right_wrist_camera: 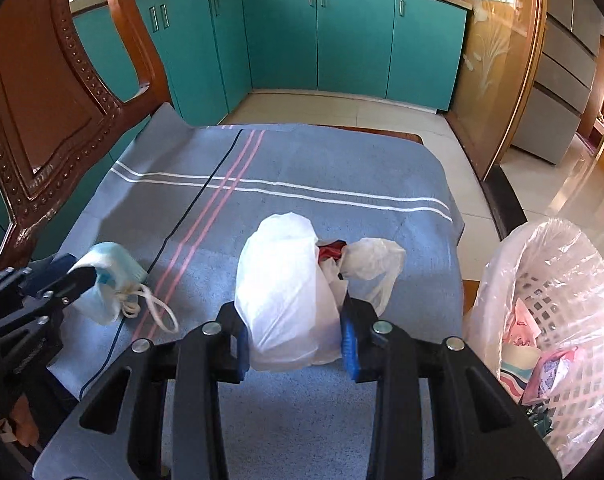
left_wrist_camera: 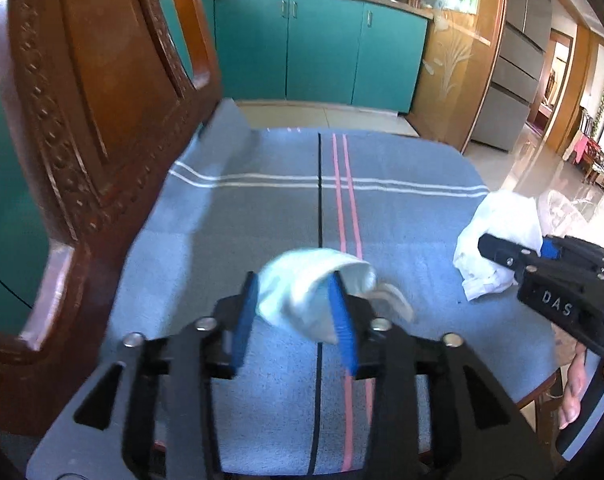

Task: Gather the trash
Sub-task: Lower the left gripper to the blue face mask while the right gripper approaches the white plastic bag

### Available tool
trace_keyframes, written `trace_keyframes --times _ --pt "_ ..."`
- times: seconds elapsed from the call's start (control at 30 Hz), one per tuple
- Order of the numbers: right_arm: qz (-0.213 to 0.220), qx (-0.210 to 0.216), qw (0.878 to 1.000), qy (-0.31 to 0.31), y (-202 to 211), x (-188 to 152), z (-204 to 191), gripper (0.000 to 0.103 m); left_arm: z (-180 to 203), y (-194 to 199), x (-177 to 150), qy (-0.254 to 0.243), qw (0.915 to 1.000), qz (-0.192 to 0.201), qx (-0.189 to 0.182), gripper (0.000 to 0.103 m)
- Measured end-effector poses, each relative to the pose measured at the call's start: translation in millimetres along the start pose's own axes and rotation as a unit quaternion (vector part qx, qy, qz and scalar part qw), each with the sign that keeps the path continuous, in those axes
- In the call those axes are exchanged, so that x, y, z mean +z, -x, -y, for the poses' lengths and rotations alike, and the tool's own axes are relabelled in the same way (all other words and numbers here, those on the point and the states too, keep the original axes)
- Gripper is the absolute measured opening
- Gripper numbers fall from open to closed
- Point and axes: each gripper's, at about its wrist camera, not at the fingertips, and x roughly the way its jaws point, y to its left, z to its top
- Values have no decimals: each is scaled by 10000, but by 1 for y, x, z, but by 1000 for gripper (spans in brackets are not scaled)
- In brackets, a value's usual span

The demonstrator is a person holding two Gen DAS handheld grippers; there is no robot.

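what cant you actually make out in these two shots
- Red item inside the white plastic bag, right wrist view: mostly wrapped by the bag, unidentifiable.
- Waste basket, right wrist view: cut off by the fisheye edge; contents too jumbled to name.
- Face mask in the left tongs, left wrist view: motion-blurred.

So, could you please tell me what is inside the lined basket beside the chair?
The lined basket holds pink and patterned wrappers near its bottom; anything beneath them is covered.
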Motion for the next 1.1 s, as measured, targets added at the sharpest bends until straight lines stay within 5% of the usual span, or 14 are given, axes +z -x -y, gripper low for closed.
trace_keyframes --times 0.5,1.1 --pt "28 211 9998 39 14 1 -7 50 2 12 3 -18 9999 106 80 63" --pt "168 351 9991 -181 33 -5 11 64 11 11 1 -130 9998 32 160 69"
